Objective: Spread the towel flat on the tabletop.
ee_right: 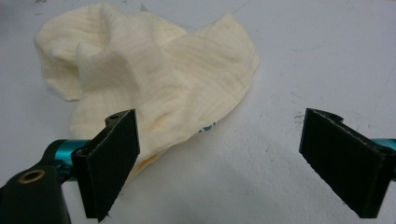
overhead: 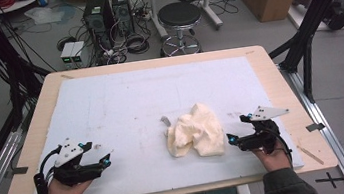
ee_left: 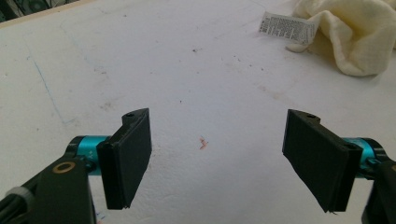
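Both grippers sit low on the white mat [overhead: 125, 103], jaws spread wide and empty. The crumpled cream cloth [overhead: 196, 131] lies right of centre, its label [ee_left: 288, 28] toward eleven o'clock of the heap. The right gripper [overhead: 232, 139] is just beside it at four o'clock; the left gripper [overhead: 105, 158] waits well apart at eight. Best bet: the right one pinches a single edge layer, not the bunch.

A white care label [ee_left: 288, 28] with several lines of small black print is seen sewn to the edge of the cream cloth [ee_left: 359, 32]; the print is too small to be read. No other legible text is found.
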Available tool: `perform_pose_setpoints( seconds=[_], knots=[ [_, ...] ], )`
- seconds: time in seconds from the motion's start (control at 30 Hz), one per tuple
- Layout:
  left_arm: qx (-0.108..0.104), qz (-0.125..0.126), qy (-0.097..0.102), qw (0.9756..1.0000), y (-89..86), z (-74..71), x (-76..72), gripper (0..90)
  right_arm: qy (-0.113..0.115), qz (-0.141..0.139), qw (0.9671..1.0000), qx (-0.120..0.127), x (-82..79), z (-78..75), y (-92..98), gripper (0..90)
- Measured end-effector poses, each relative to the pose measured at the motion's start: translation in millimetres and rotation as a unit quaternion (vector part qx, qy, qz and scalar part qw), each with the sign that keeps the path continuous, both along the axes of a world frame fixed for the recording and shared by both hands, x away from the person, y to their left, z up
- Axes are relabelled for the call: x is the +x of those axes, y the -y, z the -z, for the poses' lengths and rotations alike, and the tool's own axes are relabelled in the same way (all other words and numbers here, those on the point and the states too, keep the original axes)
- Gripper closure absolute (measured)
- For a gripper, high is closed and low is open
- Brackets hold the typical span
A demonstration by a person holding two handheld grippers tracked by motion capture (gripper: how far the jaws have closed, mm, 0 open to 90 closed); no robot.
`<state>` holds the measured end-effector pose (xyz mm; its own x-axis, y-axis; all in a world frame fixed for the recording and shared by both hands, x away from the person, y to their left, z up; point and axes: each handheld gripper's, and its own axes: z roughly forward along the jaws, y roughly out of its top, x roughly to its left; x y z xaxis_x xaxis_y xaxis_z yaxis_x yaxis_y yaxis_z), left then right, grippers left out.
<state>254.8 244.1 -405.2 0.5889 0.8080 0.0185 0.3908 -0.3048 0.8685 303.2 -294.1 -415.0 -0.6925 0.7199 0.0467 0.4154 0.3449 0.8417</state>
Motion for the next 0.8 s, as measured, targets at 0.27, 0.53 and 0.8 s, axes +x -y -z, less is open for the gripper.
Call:
perform_pose_setpoints(
  seconds=[0.27, 0.53, 0.8],
  knots=[
    [0.004, 0.004, -0.001, 1.0000, 1.8, 0.6, 3.4, 24.4, 0.000, -0.002, 1.0000, 0.001, -0.5, 0.6, 1.9, 11.5],
    [0.003, 0.004, 0.001, 1.0000, 2.0, 0.6, 3.8, 24.4, 0.002, -0.002, 1.0000, 0.002, -1.7, 0.4, 1.8, 11.5],
    [0.002, 0.006, 0.002, 1.0000, 1.2, 0.2, 1.0, 24.4, 0.004, -0.006, 1.0000, 0.005, -3.7, -0.6, -1.1, 11.5]
  ],
)
